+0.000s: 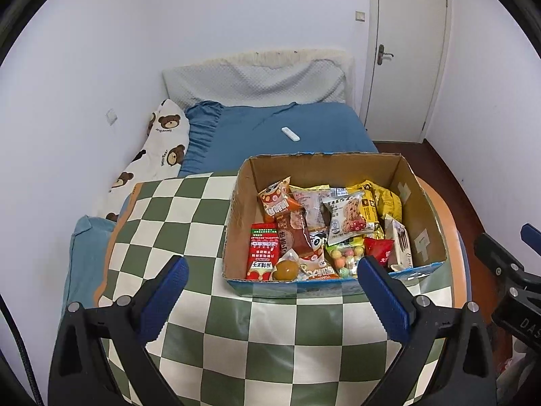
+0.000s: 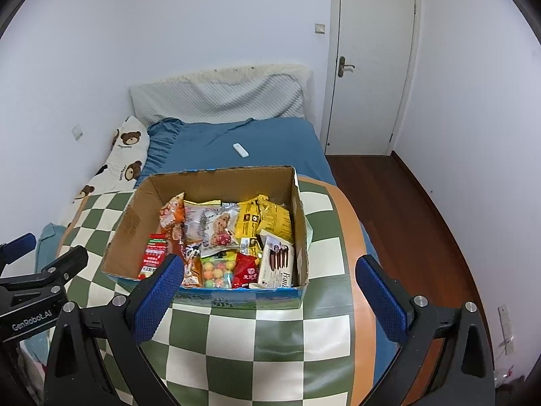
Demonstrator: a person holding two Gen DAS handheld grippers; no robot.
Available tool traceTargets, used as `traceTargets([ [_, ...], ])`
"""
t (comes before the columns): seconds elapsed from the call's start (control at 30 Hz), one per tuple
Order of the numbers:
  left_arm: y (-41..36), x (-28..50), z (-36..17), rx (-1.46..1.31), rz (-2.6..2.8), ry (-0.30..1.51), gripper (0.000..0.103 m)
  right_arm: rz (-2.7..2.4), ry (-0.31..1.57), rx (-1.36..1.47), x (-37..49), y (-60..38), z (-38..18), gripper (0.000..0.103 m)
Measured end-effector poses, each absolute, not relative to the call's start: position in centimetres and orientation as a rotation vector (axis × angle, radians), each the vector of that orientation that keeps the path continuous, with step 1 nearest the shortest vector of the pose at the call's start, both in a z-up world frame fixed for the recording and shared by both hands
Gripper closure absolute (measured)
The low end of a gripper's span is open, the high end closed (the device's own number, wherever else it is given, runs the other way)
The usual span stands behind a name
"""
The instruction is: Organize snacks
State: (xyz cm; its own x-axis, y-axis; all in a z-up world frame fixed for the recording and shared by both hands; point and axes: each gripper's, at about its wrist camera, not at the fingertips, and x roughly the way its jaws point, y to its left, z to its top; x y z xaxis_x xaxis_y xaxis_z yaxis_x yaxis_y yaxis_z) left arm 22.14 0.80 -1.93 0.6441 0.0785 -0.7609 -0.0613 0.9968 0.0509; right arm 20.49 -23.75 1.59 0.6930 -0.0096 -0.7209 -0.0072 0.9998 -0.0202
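Snacks (image 1: 318,233) all piled loose in the box (image 1: 419,209) on the checkered surface (image 1: 189,209); none lie outside it. Left claw (image 1: 272,299) and right claw (image 2: 270,296) both spread apart, empty, short of the box. Sorting looks unstarted or finished, can't tell.

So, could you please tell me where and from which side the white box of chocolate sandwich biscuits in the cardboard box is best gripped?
I would grip the white box of chocolate sandwich biscuits across its thin sides near the upper end, coming from above. It leans against the right wall of the cardboard box, so sideways entry looks blocked. The open right gripper is nearest; the left gripper is open too.
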Motion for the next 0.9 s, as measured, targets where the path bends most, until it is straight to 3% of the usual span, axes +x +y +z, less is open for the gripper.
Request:
traceTargets([
  [0.9,1.0,22.9,-2.8,-0.011,0.075,0.894,0.000,-0.003,0.834,-0.017,21.1,-23.8,0.1,0.000],
])
